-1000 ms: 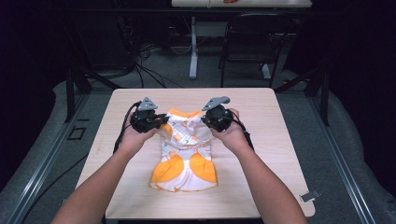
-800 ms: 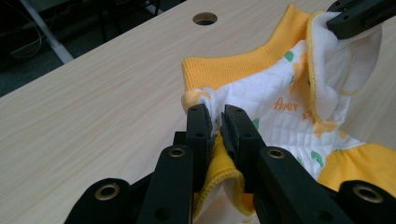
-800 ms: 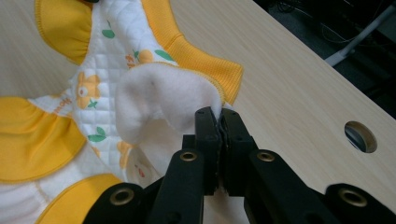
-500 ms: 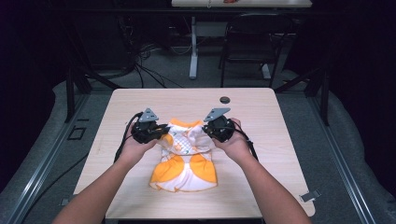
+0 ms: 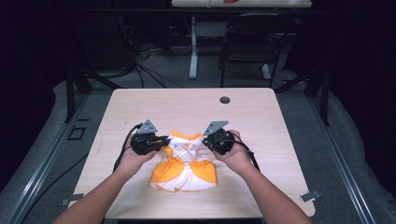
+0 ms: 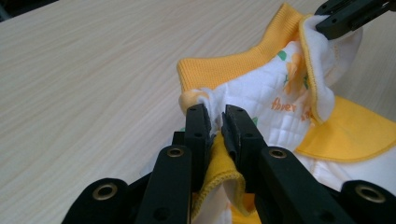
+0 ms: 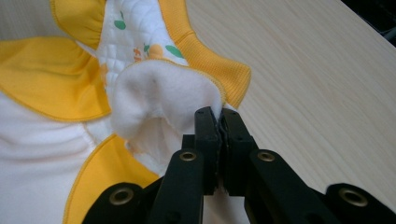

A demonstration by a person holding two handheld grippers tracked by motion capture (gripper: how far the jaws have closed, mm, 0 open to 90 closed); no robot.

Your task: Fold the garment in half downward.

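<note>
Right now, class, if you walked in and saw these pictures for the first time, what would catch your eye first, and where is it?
The bright orange and white baby garment stands out, lying near the front middle of the pale wooden table. The left gripper and right gripper each pinch its far edge, one at either side. A small dark round hole sits near the table's far edge.

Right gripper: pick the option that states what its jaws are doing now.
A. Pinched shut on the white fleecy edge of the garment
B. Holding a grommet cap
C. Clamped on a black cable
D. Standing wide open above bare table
A: in the right gripper view, the right gripper has its jaws closed on the garment, its fleecy white edge folded up between them.
</note>
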